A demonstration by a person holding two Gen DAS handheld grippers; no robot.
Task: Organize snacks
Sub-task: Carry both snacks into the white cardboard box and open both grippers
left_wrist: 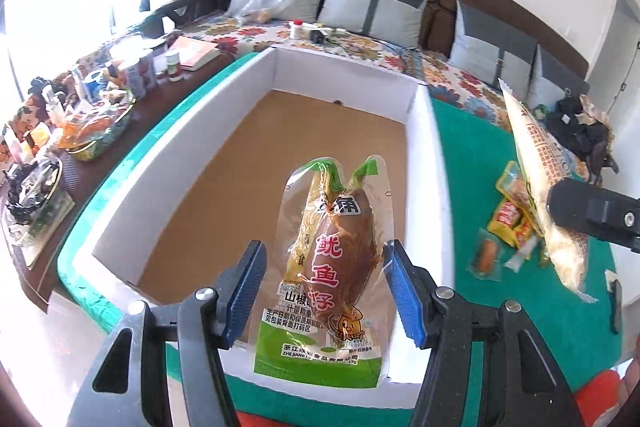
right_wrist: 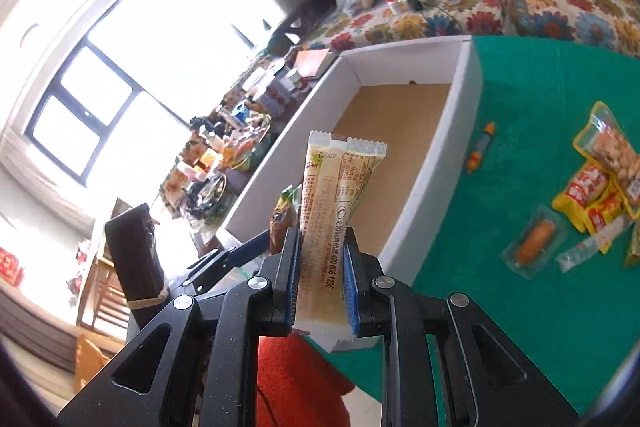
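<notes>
My left gripper (left_wrist: pixel 324 287) has its jaws apart around a clear and green squid snack packet (left_wrist: pixel 332 267), over the near end of the white box (left_wrist: pixel 420 131) with its brown floor. The right pad touches the packet's edge; the left pad stands off it. My right gripper (right_wrist: pixel 322 275) is shut on a long pale yellow snack bar (right_wrist: pixel 332 211), held upright beside the box (right_wrist: pixel 464 87). The bar also shows in the left wrist view (left_wrist: pixel 540 179). Loose snacks lie on the green cloth: yellow packets (right_wrist: pixel 596 195), a sausage packet (right_wrist: pixel 534 237), a small orange tube (right_wrist: pixel 480 147).
A cluttered dark side table (left_wrist: pixel 100 107) with jars and bags stands left of the box. A floral sofa (left_wrist: pixel 360 43) with grey cushions runs behind. A black bundle (left_wrist: pixel 580 131) lies at the cloth's far right. A bright window (right_wrist: pixel 100 107) is on the left.
</notes>
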